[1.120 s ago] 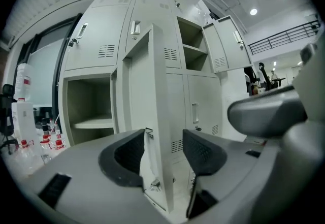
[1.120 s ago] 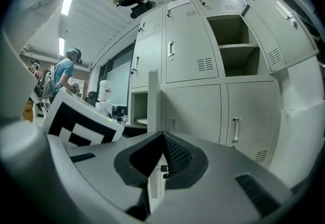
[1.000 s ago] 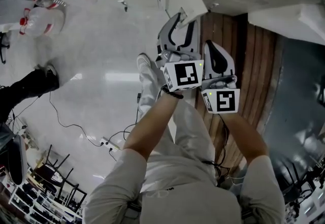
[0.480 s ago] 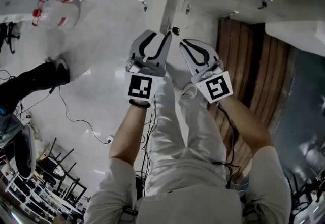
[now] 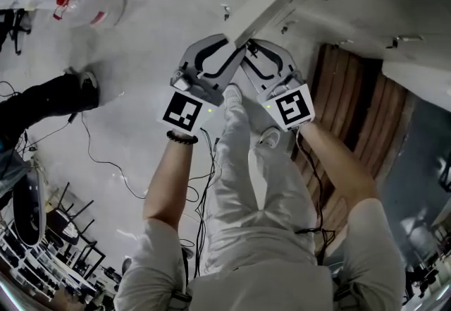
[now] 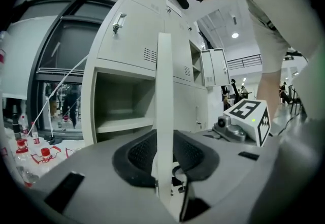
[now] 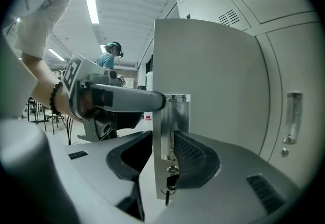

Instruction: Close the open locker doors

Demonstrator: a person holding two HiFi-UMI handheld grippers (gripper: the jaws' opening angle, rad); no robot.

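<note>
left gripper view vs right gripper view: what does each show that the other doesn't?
Left only: open compartment with its shelf, and red-capped bottles.
Right only: handle and key.
Both: the door, edge-on between that view's jaws. The left gripper has just been closing and its pads press on the door. The right gripper has just been opening, its jaws apart around the door edge.

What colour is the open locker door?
The locker door is plain pale grey; the right gripper view shows it best.
</note>
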